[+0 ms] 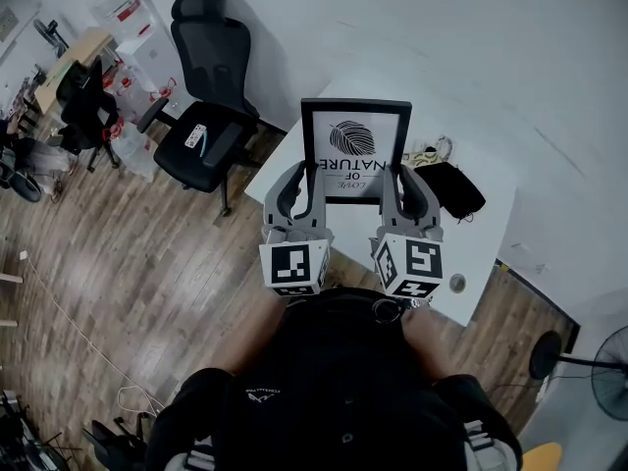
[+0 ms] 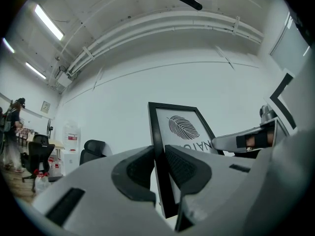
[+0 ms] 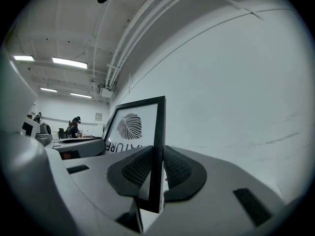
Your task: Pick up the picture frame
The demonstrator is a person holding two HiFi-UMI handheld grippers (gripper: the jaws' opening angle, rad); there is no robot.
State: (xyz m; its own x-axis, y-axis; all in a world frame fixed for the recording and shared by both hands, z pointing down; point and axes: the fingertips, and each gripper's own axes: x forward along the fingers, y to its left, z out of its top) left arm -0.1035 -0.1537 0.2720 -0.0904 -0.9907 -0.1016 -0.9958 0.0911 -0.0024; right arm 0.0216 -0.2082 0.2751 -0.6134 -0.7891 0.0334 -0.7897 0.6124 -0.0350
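Observation:
A black picture frame (image 1: 355, 150) with a leaf print and lettering is held over the white table (image 1: 481, 234), its face turned up toward the head view. My left gripper (image 1: 309, 180) is shut on the frame's left side bar; in the left gripper view the ribbed pads (image 2: 179, 166) press both faces of the bar of the frame (image 2: 184, 127). My right gripper (image 1: 399, 180) is shut on the right side bar, and the right gripper view shows the frame (image 3: 133, 124) edge-on, clamped between the pads (image 3: 174, 168).
A black pouch (image 1: 453, 189) and a small corded item (image 1: 432, 152) lie on the table just right of the frame. A black office chair (image 1: 206, 135) stands left of the table on the wood floor. A fan (image 1: 608, 371) is at the lower right.

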